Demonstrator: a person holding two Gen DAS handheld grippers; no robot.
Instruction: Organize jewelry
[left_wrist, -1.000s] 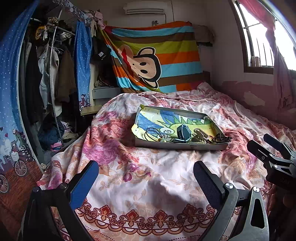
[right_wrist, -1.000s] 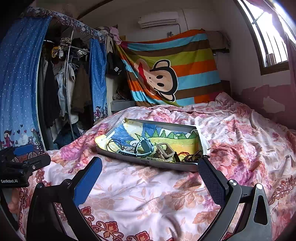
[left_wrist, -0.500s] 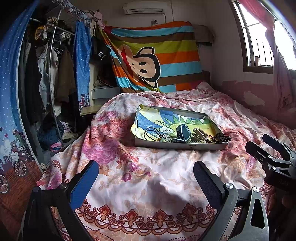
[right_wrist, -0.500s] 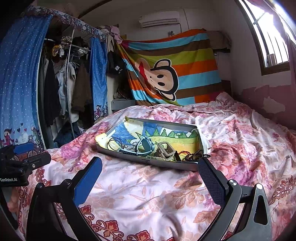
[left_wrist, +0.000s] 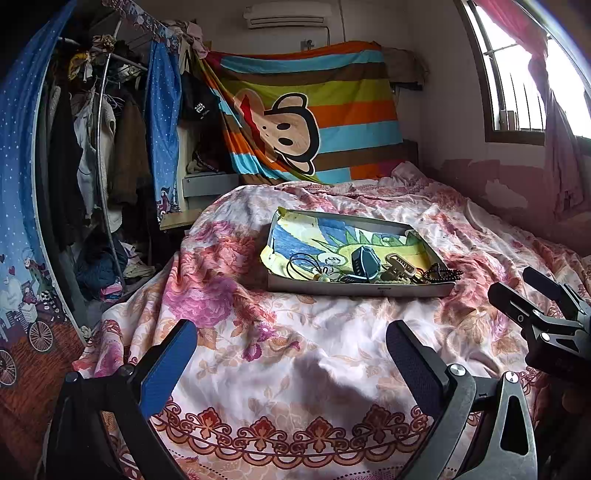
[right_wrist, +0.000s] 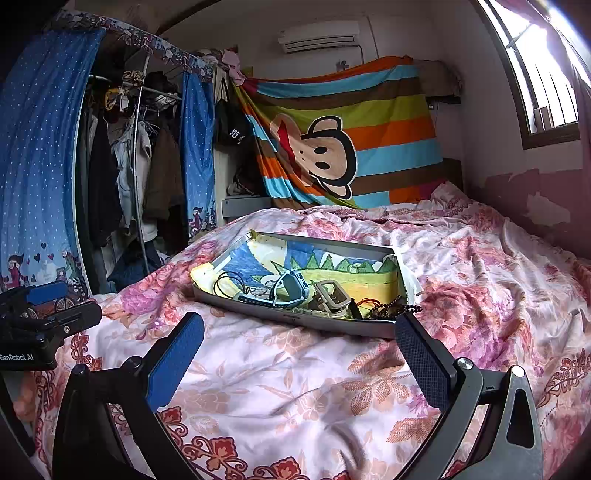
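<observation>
While the left gripper (left_wrist: 291, 358) hovers low over the foot of the bed, its two fingers stand wide apart with nothing between them, only the flowered bedspread (left_wrist: 303, 347) beneath. Farther up the bed, well apart from the fingertips, a shallow grey tray (left_wrist: 360, 288) lies on the spread, lined with a bright drawing. Along the tray's near edge the jewelry sits in a loose heap: a loop of black cord (left_wrist: 301, 263) with a pale pendant on the left, a blue-faced watch (left_wrist: 364, 260) in the middle, a beige buckle piece (left_wrist: 400, 266) beside it, and a dark bead bracelet (left_wrist: 445, 274) spilling at the right corner. At the right edge of this view the right gripper (left_wrist: 528, 291) shows, its fingers parted as well. A striped monkey blanket (left_wrist: 314, 122) hangs behind the bed.

From the right wrist, the right gripper (right_wrist: 299, 341) also hangs above the bedspread (right_wrist: 280, 373), fingers spread and holding nothing. The tray (right_wrist: 291, 318) lies just ahead, its right corner near the right fingertip. The black cord (right_wrist: 231, 282), the watch (right_wrist: 291, 290), the buckle piece (right_wrist: 332, 295) and the bead bracelet (right_wrist: 391, 309) crowd the near side. The left gripper (right_wrist: 48, 306) juts in at the far left, beside a clothes rack (right_wrist: 136, 166) hung with garments.
</observation>
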